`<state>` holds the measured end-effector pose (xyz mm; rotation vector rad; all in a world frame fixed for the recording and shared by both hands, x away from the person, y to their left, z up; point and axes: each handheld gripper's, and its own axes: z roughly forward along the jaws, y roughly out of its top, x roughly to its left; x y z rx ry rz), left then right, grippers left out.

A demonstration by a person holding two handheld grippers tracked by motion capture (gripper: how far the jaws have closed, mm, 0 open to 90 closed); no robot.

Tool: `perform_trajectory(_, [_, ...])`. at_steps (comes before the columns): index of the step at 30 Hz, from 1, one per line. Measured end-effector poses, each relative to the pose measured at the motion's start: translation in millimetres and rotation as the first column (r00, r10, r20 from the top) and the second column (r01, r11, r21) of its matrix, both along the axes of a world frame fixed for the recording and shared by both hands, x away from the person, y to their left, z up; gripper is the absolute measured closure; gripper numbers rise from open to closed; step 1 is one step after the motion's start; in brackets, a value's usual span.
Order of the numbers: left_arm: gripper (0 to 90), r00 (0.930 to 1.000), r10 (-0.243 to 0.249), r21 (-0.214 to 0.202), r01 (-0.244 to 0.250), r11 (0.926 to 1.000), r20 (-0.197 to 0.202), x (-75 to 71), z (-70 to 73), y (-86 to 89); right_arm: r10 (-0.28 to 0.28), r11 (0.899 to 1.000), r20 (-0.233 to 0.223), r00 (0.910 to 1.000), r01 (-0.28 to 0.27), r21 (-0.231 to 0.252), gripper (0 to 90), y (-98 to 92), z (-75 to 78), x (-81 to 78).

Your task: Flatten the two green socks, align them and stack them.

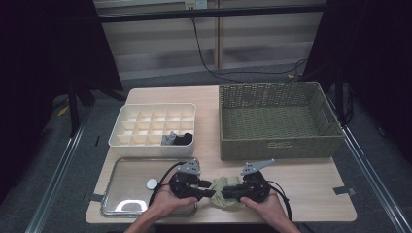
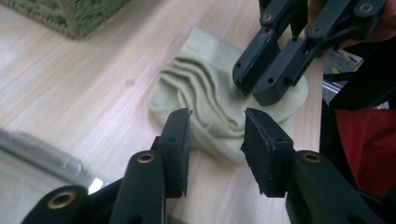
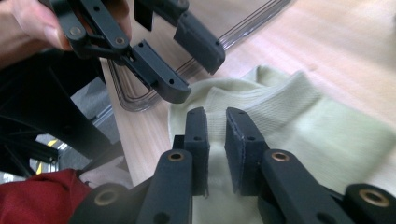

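A pale green sock (image 1: 219, 184) lies rumpled on the wooden table near its front edge, between my two grippers. My left gripper (image 1: 212, 189) comes at it from the left; in the left gripper view its jaws (image 2: 217, 119) stand apart over the sock's wrinkled edge (image 2: 205, 93), not pressing it. My right gripper (image 1: 226, 192) comes from the right. Its jaws (image 3: 217, 116) are a narrow gap apart, tips resting on the sock (image 3: 289, 121), with no fabric pinched. Each gripper shows in the other's view: the right gripper (image 2: 254, 88) and the left gripper (image 3: 200, 78).
A green woven basket (image 1: 277, 145) stands at the back right. At the back left is a white divided organiser (image 1: 121, 131), with dark and grey items (image 1: 177, 140) in a front compartment. A shiny metal tray (image 1: 116, 194) with a small white disc (image 1: 152, 184) lies left of the left hand.
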<state>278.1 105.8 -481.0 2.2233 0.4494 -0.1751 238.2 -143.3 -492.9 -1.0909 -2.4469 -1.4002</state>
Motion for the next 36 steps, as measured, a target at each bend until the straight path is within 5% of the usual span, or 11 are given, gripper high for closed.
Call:
perform_trajectory(8, [76.5, 0.9989, -0.047, -0.029, 0.047, 0.9985, 0.002, -0.4, 4.0, -19.9, -0.054, 0.999, 0.018, 0.9984, 0.054, 0.003, 81.1, -26.7, 8.9, -5.3])
perform_trajectory(19, [78.5, 0.9946, -0.104, 0.043, 0.104, 0.9937, 0.006, 2.8, -10.1, -47.7, -0.103, 0.994, 0.008, 0.9946, 0.104, -0.035, 79.3, -44.9, 7.3, -11.2])
perform_trajectory(20, [78.9, 0.995, -0.1, 0.069, 0.099, 0.9927, 0.01, 2.3, -10.9, -47.6, -0.105, 0.994, 0.007, 0.9944, 0.105, -0.036, 79.2, -45.7, 7.4, -11.3])
perform_trajectory(21, [79.1, 0.9954, -0.096, 0.036, 0.096, 0.9947, -0.003, 2.1, -13.8, -47.8, -0.108, 0.994, 0.006, 0.9942, 0.108, -0.035, 78.6, -46.2, 7.4, -11.3])
perform_trajectory(25, [80.4, 0.9942, -0.105, 0.071, 0.103, 0.9922, 0.023, 2.0, -12.4, -46.8, -0.115, 0.993, -0.005, 0.9934, 0.114, -0.04, 76.2, -46.8, 4.9, -10.0])
perform_trajectory(36, [83.4, 0.9988, -0.045, 0.042, 0.044, 0.9982, 0.02, 7.8, -16.9, -50.4, -0.15, 0.987, -0.017, 0.9886, 0.148, -0.066, 68.5, -47.9, -2.1, -5.3])
